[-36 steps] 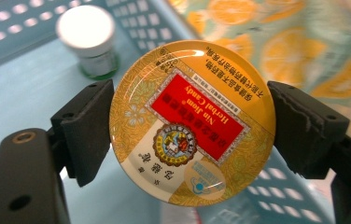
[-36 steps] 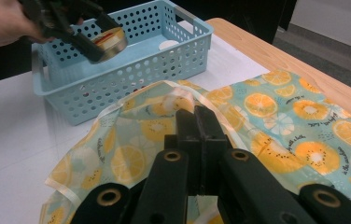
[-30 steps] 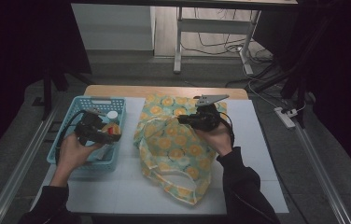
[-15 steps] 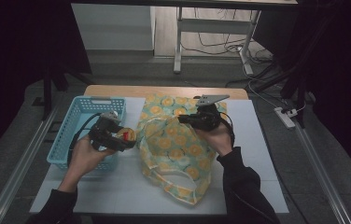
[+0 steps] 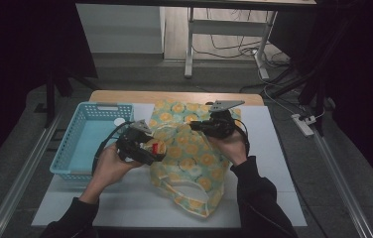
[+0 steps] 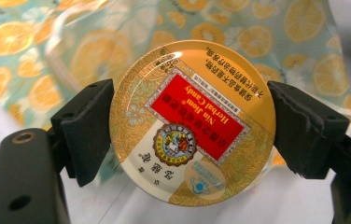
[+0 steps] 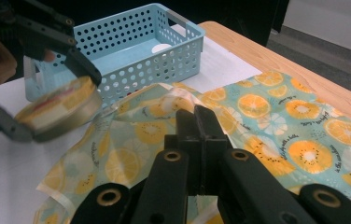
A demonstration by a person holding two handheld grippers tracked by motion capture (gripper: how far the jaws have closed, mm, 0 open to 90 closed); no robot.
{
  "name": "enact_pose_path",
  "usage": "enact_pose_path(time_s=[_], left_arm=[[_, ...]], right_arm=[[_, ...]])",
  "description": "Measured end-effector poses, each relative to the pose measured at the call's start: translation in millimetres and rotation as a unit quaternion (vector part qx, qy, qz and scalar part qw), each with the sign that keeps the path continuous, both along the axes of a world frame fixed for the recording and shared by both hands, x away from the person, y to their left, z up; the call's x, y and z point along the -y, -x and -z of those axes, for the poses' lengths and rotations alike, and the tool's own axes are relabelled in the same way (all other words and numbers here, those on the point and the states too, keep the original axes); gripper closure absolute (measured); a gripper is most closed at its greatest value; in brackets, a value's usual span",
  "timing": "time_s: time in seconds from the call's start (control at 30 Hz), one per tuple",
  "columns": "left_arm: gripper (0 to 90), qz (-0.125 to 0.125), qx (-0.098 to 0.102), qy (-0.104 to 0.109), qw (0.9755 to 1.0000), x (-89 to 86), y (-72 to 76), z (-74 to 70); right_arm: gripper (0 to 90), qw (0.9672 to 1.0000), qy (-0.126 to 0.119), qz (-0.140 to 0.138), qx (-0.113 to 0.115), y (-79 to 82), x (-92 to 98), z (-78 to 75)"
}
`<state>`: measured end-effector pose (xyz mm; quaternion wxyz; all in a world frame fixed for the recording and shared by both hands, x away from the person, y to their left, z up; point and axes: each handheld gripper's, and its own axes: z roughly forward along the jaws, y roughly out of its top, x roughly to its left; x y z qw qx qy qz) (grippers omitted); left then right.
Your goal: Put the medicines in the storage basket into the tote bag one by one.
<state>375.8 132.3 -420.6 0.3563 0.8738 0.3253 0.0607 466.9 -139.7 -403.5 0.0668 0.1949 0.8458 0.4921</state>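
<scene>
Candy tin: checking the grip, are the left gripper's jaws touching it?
Touching. The left gripper view shows both black jaws pressed against the round candy tin rim.

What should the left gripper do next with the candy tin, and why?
Probably carry the candy tin on over the bag's mouth. The left gripper grips it at the orange-print bag's edge, while the right gripper pinches the fabric, lifting the opening.

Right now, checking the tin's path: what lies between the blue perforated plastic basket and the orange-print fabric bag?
Bare white tabletop, seen in the right gripper view, between basket and bag.
</scene>
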Motion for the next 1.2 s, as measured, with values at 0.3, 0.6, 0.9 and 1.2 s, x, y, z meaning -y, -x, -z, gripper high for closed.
enact_pose_path(time_s=[0.3, 0.6, 0.9, 1.2], left_arm=[[20.1, 0.024, -0.005, 0.004, 0.9997, 27.0, -10.9, 6.1], [20.1, 0.046, -0.010, -0.002, 0.9989, 54.6, -25.6, 13.8], [20.1, 0.057, -0.003, -0.006, 0.9984, 75.9, -40.7, 29.8], [20.1, 0.051, 0.008, -0.029, 0.9982, 89.1, -55.3, 46.2]], right_arm=[[90.0, 1.0000, -0.002, 0.007, -0.001, -2.7, 2.2, 1.4], [90.0, 0.9999, -0.005, 0.012, 0.000, -4.5, 4.7, 1.0], [90.0, 0.9998, -0.006, 0.017, 0.004, -5.3, 6.9, 0.6], [90.0, 0.9996, -0.005, 0.026, 0.005, -8.6, 10.4, 2.1]])
